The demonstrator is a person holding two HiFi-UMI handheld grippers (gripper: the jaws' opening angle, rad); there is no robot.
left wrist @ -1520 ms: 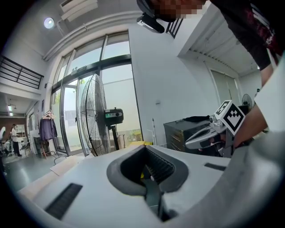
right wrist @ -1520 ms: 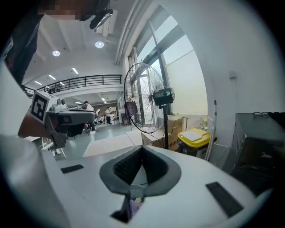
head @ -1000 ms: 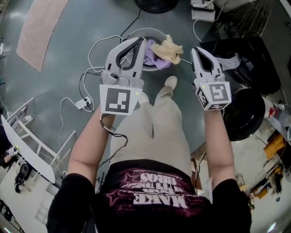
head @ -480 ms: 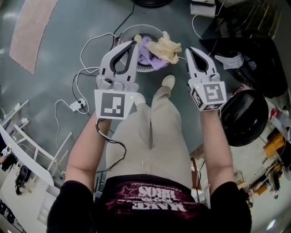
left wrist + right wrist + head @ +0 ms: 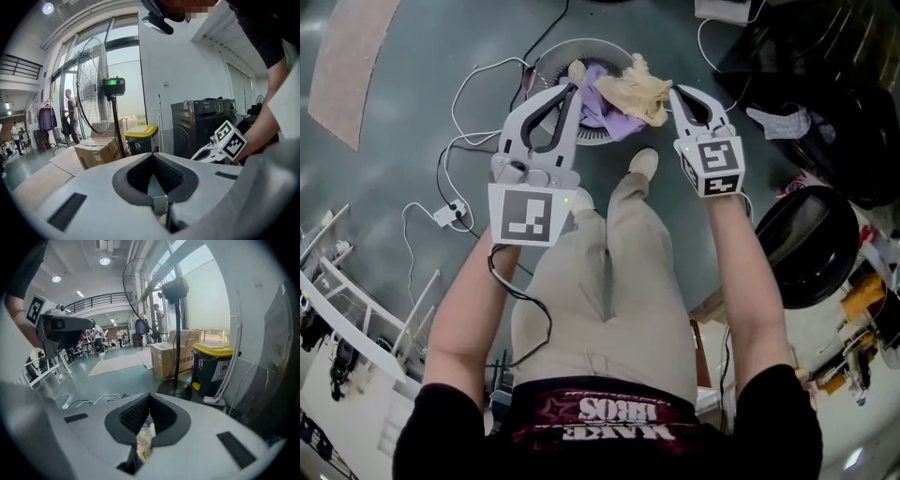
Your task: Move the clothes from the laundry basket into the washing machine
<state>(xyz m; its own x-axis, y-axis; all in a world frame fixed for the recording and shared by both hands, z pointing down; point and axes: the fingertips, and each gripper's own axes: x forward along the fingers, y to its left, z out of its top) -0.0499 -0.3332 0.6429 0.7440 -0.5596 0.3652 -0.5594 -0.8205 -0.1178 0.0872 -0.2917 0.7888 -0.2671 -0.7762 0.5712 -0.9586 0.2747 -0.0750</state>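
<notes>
A round white laundry basket (image 5: 551, 58) stands on the floor ahead of my feet, holding a cream garment (image 5: 639, 89) and a purple one (image 5: 598, 105). My left gripper (image 5: 575, 86) hangs over the basket's left side, shut and empty; its tips meet in the left gripper view (image 5: 152, 153). My right gripper (image 5: 675, 90) is shut just right of the cream garment. In the right gripper view (image 5: 150, 393) cream cloth (image 5: 144, 440) shows through the gap below the closed tips, not clamped. A dark washing machine (image 5: 202, 123) stands to the right.
White cables and a power strip (image 5: 450, 214) lie on the floor left of the basket. A pink rug (image 5: 347, 66) is far left, a white rack (image 5: 356, 309) near left. A round black door or tub (image 5: 806, 246) is at right. A standing fan (image 5: 93, 89), boxes (image 5: 96, 151) and a yellow-lidded bin (image 5: 140, 138) stand beyond.
Both grippers have sunk toward the basket, the right one further, its tip now beside the cream garment. Both stay shut.
</notes>
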